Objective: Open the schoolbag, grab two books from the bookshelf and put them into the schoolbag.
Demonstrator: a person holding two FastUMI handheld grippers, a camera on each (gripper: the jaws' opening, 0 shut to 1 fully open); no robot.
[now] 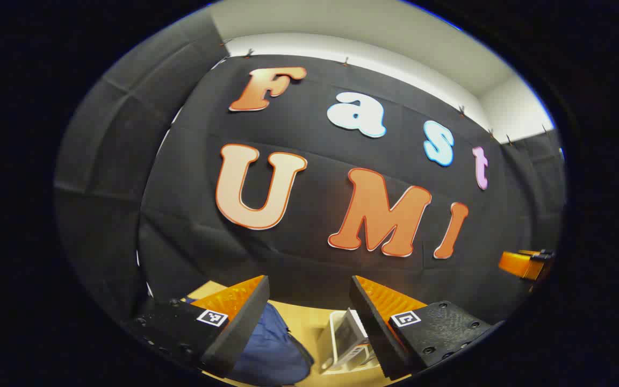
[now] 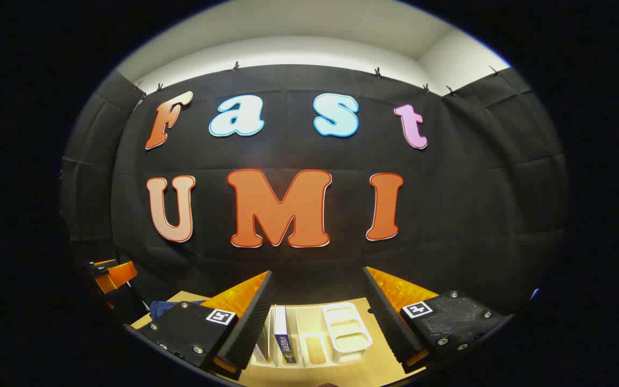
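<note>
1. The blue schoolbag (image 1: 269, 349) is lying on the desk (image 1: 304, 322), left of the white bookshelf (image 2: 342, 328).
2. Books (image 2: 282, 333) are standing upright in the bookshelf.
3. The left tool (image 1: 309, 306) and right tool (image 2: 317, 301) are hovering wide open, gripping nothing.

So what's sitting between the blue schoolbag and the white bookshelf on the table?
Nothing: in the left gripper view, bare wooden table separates the blue fabric schoolbag from the white slotted bookshelf.
</note>
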